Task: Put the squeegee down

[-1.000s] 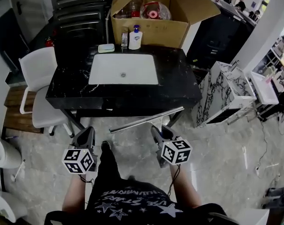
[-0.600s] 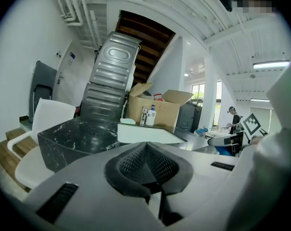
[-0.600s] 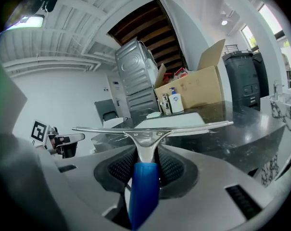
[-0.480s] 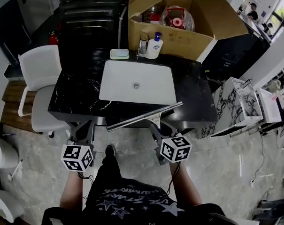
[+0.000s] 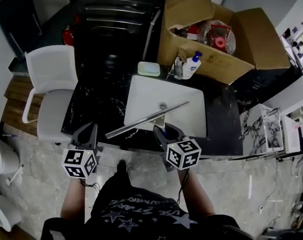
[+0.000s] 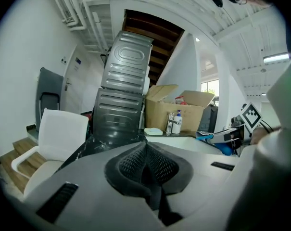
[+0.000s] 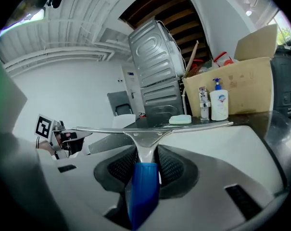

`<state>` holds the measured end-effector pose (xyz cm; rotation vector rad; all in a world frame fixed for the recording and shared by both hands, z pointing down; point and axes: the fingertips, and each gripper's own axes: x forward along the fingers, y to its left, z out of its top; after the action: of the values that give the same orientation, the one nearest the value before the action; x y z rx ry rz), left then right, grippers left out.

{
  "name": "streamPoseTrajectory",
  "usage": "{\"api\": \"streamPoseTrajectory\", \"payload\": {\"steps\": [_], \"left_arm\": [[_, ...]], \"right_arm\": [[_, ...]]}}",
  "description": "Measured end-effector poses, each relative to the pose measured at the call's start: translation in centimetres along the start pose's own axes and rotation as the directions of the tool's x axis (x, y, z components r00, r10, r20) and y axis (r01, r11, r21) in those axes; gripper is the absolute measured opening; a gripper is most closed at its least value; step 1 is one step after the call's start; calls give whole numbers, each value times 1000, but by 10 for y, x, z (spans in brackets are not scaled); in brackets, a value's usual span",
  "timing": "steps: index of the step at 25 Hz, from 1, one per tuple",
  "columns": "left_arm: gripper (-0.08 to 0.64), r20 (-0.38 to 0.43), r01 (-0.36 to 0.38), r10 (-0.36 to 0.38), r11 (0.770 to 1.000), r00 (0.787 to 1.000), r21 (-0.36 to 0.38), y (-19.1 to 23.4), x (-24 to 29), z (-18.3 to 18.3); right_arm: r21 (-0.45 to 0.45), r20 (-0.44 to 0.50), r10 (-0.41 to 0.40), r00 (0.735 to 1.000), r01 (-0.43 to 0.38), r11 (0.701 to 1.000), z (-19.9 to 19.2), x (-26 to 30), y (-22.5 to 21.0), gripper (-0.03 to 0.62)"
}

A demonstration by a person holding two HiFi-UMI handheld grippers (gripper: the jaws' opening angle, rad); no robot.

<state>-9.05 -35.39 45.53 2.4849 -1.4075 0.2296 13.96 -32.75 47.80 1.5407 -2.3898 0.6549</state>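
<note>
Right gripper [image 7: 145,163]: jaws are closing firmly on the blue handle of the squeegee [image 5: 147,119], with the metal neck rising out between the pads. The long blade is hanging crosswise above the white sink [image 5: 193,120] at centre frame in the head view, its left end reaching over the black marble counter [image 5: 93,104]. It is not touching either, as far as can be judged.

Left gripper [image 6: 146,166]: jaws are sitting together with nothing between them, low at lower left of the head view, apart from the work.

Handling assessment: the squeegee is appearing light and rigid, a thin metal channel on a short handle. The handle is the sound place to hold. The blade is long, so it is likely to swing or tip if released unevenly.

Surface: polished stone and a smooth basin, both probably slippery.

Surroundings: a soap dish [image 5: 149,68] and pump bottle [image 5: 193,65] are standing behind the sink, an open cardboard box [image 5: 251,31] at upper right, a white chair [image 5: 47,81] at left.
</note>
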Motion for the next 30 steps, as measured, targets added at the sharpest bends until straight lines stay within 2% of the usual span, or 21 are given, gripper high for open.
{"api": "streamPoseTrajectory", "payload": {"steps": [7,14,22,30], "left_arm": [[17,9,-88,88,995,996,-49,87,29,19],[17,25,-171,174,981,985,-88,162,40,31],[17,3,-238,240,963,971,-126,213,45,24],[17,-9,-278,280,949,960,-150,240,54,18]], "right_arm": [[-49,-33,81,996,-82,995,38,94,27,137],[-134,-67,152,986,-160,978,74,185,52,137],[-221,-145,190,971,-219,950,89,274,64,137],[-238,-220,176,959,-228,944,83,337,60,137]]}}
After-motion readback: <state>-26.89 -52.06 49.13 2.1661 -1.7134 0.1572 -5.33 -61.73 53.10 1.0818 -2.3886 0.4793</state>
